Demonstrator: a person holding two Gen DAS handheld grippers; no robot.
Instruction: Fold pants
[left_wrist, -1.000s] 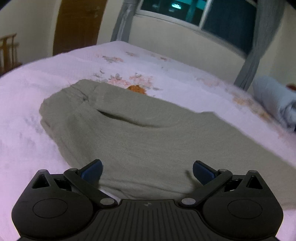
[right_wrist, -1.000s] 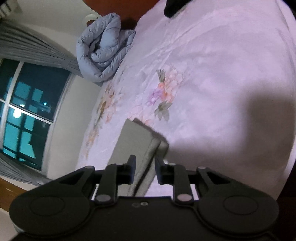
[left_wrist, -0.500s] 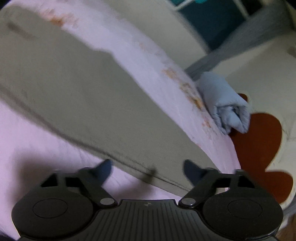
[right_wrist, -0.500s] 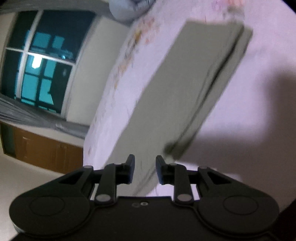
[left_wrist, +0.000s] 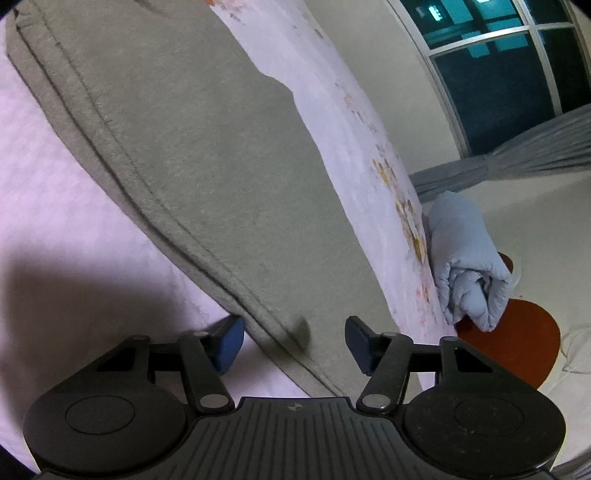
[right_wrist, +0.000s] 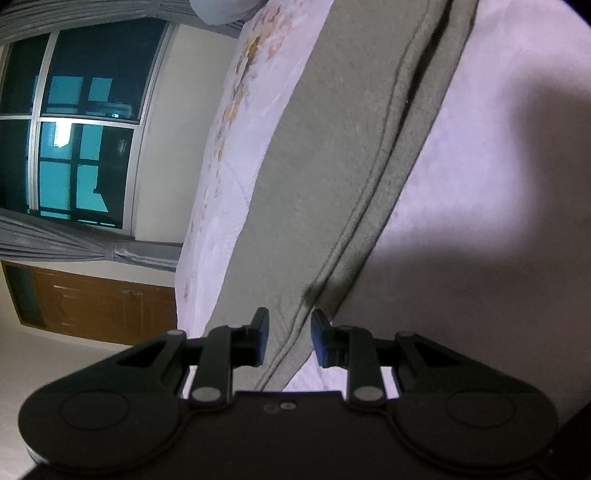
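Left gripper (left_wrist: 293, 345), pitched downward and rolled to one side: jaws set moderately wide and closing, blue pads (left_wrist: 229, 345) facing each other across a gap, neither pad pressing on anything. Right gripper (right_wrist: 289, 338), also pitched downward: jaws drawn narrow, pads (right_wrist: 260, 338) nearly parallel with a slim gap between them; whether they pinch anything cannot be told. No hand or sleeve shows behind either black housing.

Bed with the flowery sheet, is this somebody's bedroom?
Most likely a bedroom. The pants lie on a bed with a flowered sheet, a rolled blanket sits at its far end, and a curtained window shows night outside.
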